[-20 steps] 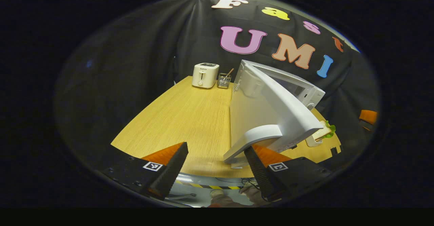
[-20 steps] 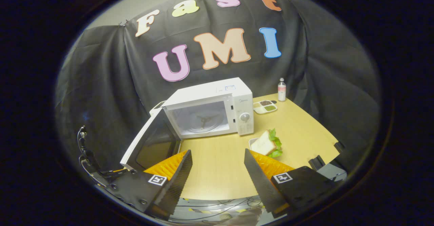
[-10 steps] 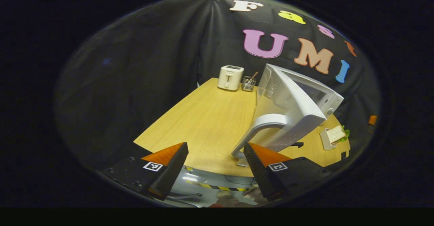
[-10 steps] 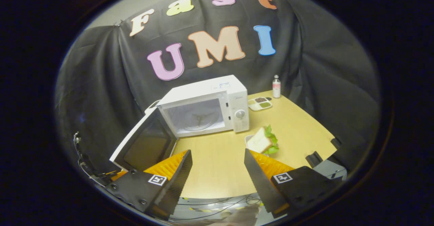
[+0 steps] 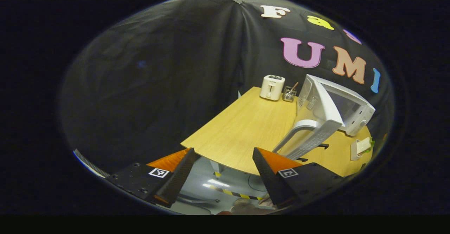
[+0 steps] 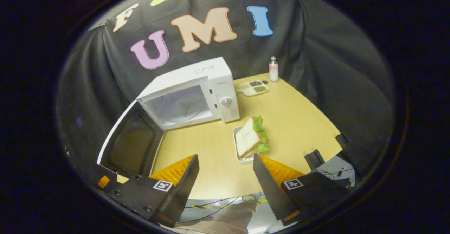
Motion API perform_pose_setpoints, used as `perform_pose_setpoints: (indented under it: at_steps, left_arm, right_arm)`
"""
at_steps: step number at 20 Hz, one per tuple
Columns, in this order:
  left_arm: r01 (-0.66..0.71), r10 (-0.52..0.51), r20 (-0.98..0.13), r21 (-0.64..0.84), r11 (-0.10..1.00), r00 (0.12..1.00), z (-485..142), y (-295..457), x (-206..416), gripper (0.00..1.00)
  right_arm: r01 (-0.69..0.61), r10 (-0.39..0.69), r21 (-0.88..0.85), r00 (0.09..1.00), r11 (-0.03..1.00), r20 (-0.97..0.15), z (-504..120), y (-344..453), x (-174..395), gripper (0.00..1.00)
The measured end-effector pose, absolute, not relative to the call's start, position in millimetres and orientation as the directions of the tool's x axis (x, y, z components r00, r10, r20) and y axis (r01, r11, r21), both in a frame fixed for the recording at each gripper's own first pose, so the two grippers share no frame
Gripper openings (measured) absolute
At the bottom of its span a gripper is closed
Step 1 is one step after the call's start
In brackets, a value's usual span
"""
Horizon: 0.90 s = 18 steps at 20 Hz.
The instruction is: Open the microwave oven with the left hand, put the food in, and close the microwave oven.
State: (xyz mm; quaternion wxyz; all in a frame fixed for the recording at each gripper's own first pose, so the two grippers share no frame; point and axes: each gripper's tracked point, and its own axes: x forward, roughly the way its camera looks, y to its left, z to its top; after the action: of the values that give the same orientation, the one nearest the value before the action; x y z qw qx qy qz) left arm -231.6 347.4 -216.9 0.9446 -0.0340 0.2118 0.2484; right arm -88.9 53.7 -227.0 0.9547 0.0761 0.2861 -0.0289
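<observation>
The white microwave [image 6: 197, 90] stands on the wooden table with its door [image 6: 132, 144] swung wide open to the left; the cavity with its glass turntable shows. A sandwich with lettuce [image 6: 251, 139] lies in a small white tray just right of the oven's front. My right gripper [image 6: 225, 183] is open, above the table's near edge, a short way short of the tray. My left gripper [image 5: 223, 174] is open, off the table's corner, with the door's handle [image 5: 299, 130] up and to its right, apart from the fingers. The microwave [image 5: 346, 104] is seen from the side there.
A white toaster [image 5: 271, 87] and a wire holder [image 5: 289, 94] stand at the table's far end. A small bottle [image 6: 273, 69] and a divided dish [image 6: 252, 88] sit right of the oven. Black clamps [image 6: 314, 159] grip the table's near right edge. Cables lie on the floor.
My left gripper has drawn back and left from the door handle, which was beside its right finger. The right gripper has come forward and lower toward the sandwich tray.
</observation>
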Motion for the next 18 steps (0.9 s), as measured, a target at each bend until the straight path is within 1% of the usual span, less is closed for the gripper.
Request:
perform_pose_setpoints:
  at_steps: [2, 4, 6, 7, 8, 9, 11, 12, 13, 16, 17, 18]
  left_arm:
    - [-0.508, 0.497, -0.377, 0.077, 0.858, 0.782, -198.7, 341.3, -232.9, 0.96]
    - [-0.529, 0.52, -0.351, 0.079, 0.845, 0.778, -183.5, 329.0, -230.4, 0.96]
    - [-0.549, 0.54, -0.331, 0.074, 0.832, 0.774, -171.7, 314.0, -228.3, 0.96]
    - [-0.558, 0.548, -0.323, 0.068, 0.827, 0.772, -166.0, 305.5, -227.0, 0.94]
    - [-0.569, 0.555, -0.312, 0.055, 0.821, 0.771, -161.6, 296.0, -224.6, 0.96]
    - [-0.584, 0.566, -0.307, 0.041, 0.811, 0.765, -158.5, 287.3, -224.0, 0.96]
    - [-0.607, 0.577, -0.313, 0.001, 0.795, 0.755, -159.3, 268.4, -223.9, 0.96]
    - [-0.62, 0.583, -0.318, -0.019, 0.784, 0.748, -160.5, 258.2, -225.7, 0.94]
    - [-0.635, 0.591, -0.326, -0.035, 0.772, 0.738, -162.2, 251.5, -228.0, 0.96]
    - [-0.678, 0.62, -0.338, -0.079, 0.731, 0.708, -166.7, 233.4, -235.6, 0.96]
    - [-0.689, 0.629, -0.341, -0.087, 0.719, 0.699, -166.7, 228.2, -238.1, 0.94]
    - [-0.699, 0.639, -0.339, -0.09, 0.709, 0.691, -168.4, 224.3, -239.3, 0.96]
  right_arm:
    - [0.124, -0.003, 0.162, 0.805, 0.979, -0.594, -235.8, 37.6, -68.9, 0.92]
    - [0.136, 0.031, 0.209, 0.766, 0.968, -0.642, -243.4, 24.4, -49.8, 0.89]
    - [0.154, 0.055, 0.229, 0.706, 0.961, -0.706, -256.5, 5.8, -32.4, 0.89]
    - [0.164, 0.062, 0.231, 0.672, 0.959, -0.738, -264.3, -3.9, -23.6, 0.89]
    - [0.175, 0.074, 0.237, 0.637, 0.956, -0.767, -271.4, -11.8, -15.9, 0.89]
    - [0.174, 0.096, 0.248, 0.602, 0.953, -0.793, -278.4, -16.8, -8.7, 0.89]
    - [0.172, 0.148, 0.29, 0.56, 0.941, -0.815, -288.7, -22.1, 9.0, 0.89]
    - [0.171, 0.174, 0.308, 0.535, 0.936, -0.827, -294.9, -23.1, 14.7, 0.97]
    - [0.171, 0.192, 0.318, 0.511, 0.932, -0.838, -300.8, -26.0, 19.8, 0.97]
    - [0.156, 0.238, 0.335, 0.439, 0.929, -0.866, -322.2, -29.2, 28.1, 0.97]
    - [0.153, 0.253, 0.343, 0.421, 0.927, -0.871, -327.4, -29.7, 30.9, 0.97]
    - [0.149, 0.268, 0.352, 0.405, 0.924, -0.874, -331.6, -29.7, 32.1, 0.97]
